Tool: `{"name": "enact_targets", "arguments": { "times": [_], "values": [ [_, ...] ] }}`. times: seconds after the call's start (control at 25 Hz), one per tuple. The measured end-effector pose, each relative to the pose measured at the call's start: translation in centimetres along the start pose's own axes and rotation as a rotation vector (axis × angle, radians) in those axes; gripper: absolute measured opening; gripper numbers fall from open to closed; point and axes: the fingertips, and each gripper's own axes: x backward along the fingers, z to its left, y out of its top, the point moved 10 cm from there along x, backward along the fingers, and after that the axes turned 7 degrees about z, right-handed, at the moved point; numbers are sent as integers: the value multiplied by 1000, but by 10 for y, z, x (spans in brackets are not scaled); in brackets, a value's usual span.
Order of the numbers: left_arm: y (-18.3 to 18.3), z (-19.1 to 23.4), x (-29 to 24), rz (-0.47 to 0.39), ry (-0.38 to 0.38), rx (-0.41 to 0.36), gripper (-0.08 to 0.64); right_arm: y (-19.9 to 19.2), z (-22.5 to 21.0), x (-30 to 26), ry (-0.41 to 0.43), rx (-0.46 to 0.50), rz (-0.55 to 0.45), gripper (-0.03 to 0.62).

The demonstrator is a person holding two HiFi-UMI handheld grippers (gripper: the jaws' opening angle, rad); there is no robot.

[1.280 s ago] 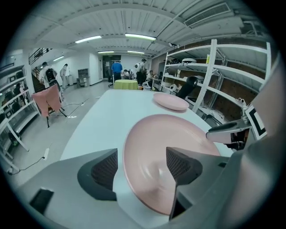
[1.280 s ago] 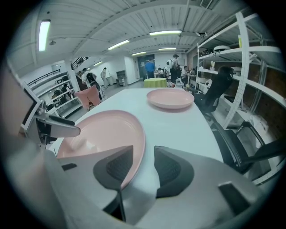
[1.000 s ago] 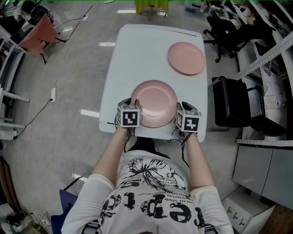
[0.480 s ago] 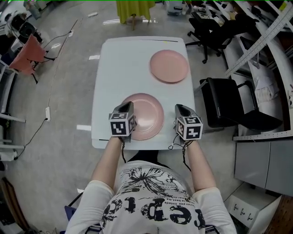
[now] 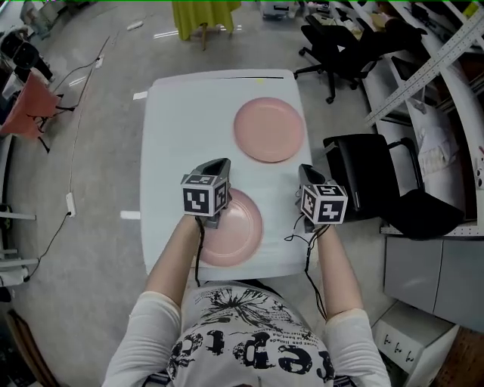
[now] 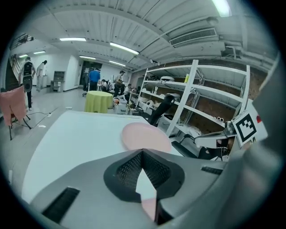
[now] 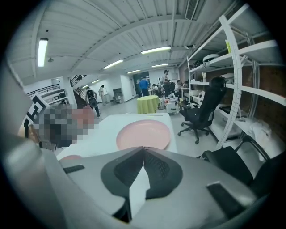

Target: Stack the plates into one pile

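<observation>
Two pink plates lie apart on the white table. The far plate sits toward the table's far right; it also shows ahead as the far plate and the far plate. The near plate rests by the front edge. My left gripper hovers over the near plate's far left rim, shut and empty. My right gripper is above the table's right edge, between the two plates, also shut and empty. In both gripper views, the left gripper and the right gripper show their jaws meeting with nothing between them.
A black office chair stands close against the table's right side. Metal shelving runs along the right. A yellow-draped round table stands beyond the far end, and a red chair is on the floor at the left.
Both grippers stood at the near plate's two sides; they have shut and moved up and forward toward the far plate. The near plate stays on the table.
</observation>
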Motion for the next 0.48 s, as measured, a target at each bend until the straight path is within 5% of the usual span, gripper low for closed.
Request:
{"name": "enact_targets", "arguments": {
  "times": [0.24,0.48],
  "values": [
    [50,26,-58,61,-5,-12,9,45,-29,-56,-50,-20,34,9],
    [72,51,-108,115,-2,43,46,64,-62,-105,-94,-69,91,114]
  ]
}}
